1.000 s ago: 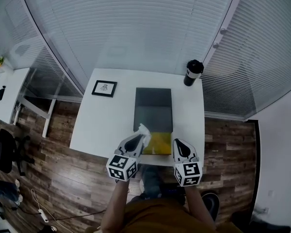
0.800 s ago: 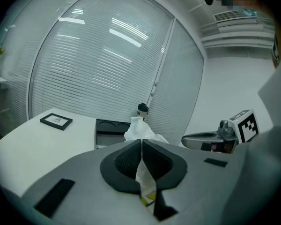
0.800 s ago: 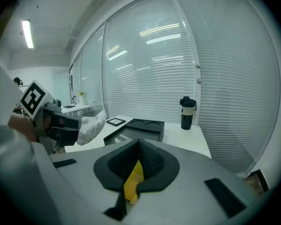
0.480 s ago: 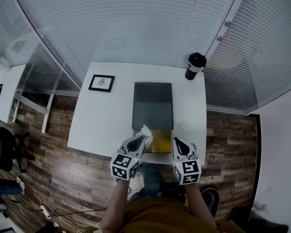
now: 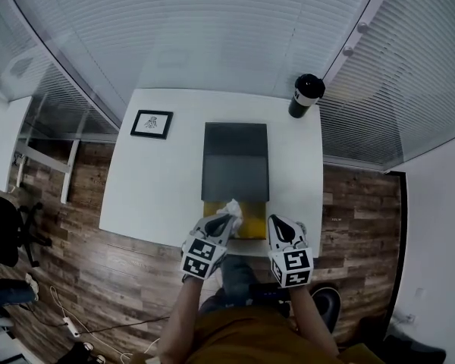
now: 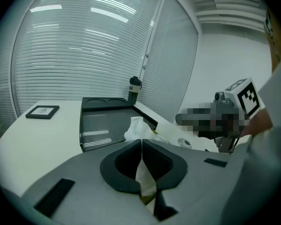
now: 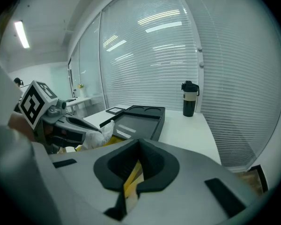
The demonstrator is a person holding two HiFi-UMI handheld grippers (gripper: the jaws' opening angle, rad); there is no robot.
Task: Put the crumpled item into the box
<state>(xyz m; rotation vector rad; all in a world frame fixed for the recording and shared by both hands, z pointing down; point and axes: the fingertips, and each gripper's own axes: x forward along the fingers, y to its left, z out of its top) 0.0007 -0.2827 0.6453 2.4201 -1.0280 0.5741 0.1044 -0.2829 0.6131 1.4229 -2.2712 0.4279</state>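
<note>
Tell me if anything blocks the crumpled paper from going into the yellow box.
Nothing visible does. The left gripper holds the crumpled paper right over the open yellow box. The right gripper is clamped on the box's right edge, beside the path, not across it.
</note>
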